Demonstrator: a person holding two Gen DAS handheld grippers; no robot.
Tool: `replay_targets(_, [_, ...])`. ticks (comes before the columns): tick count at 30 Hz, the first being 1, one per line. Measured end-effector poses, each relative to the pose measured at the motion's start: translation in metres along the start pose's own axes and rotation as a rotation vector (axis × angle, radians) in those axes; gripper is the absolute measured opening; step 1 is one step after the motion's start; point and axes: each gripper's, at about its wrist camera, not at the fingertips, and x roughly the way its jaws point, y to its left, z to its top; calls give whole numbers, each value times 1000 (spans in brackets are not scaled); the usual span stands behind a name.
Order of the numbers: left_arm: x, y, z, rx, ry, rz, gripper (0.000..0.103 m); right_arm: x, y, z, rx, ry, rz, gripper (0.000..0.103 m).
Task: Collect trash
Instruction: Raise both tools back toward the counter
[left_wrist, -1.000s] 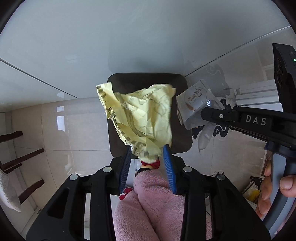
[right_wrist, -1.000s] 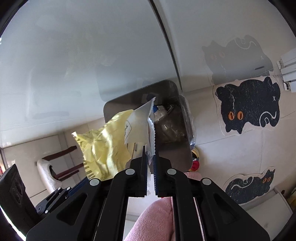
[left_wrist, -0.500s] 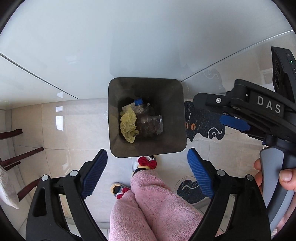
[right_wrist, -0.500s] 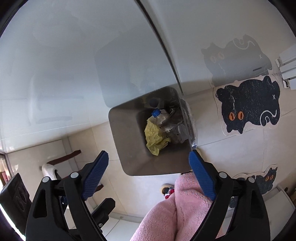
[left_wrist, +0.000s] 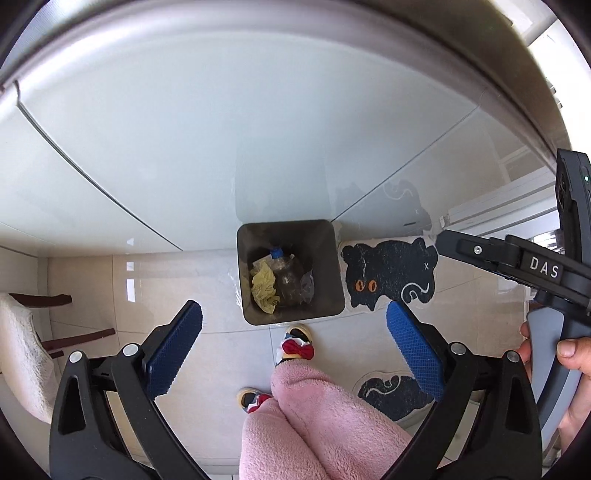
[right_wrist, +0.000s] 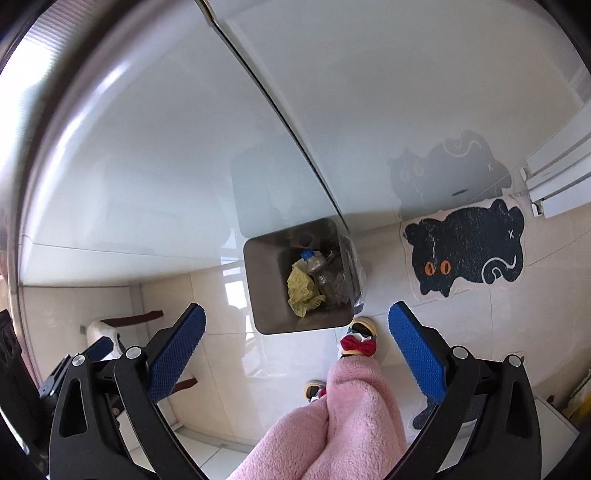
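Observation:
A square grey trash bin (left_wrist: 243, 266) (right_wrist: 263, 280) stands on the floor against a white cabinet. Inside lie a crumpled yellow paper (left_wrist: 263, 287) (right_wrist: 303, 288), a clear plastic bottle with a blue cap (left_wrist: 284, 275) (right_wrist: 317, 267) and a clear wrapper (left_wrist: 307, 284). My left gripper (left_wrist: 293, 332) is open and empty, high above the bin. My right gripper (right_wrist: 297, 332) is open and empty, also high above it. The right gripper's body (left_wrist: 517, 258) shows at the right of the left wrist view.
A black cat-shaped mat (left_wrist: 388, 273) (right_wrist: 465, 251) lies right of the bin, and a second one (left_wrist: 391, 391) nearer me. The person's pink-trousered legs and slippers (left_wrist: 295, 347) stand in front of the bin. A chair with a white cushion (left_wrist: 22, 354) is at the left.
Both grippers opened and dropped the yellow paper and the white wrapper into the bin. Both have since risen, so the bin looks smaller.

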Motion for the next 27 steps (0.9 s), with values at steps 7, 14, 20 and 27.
replay_targets(7, [-83,7,15,-8,-158,-26,95,-103,21,4,-75,-195,27,100])
replay_targets(14, [-149,-9,50,73,-322,-42,95,-171,52,31,-114,-338,90,100])
replay_targets(20, [-175,-24,93,145,-397,-27,95,-195,68,67,-125,-400,105,100])
replay_targets(27, [-172,-37,144,225,-429,-27,95,-196,69,116,-87,-405,136,92])
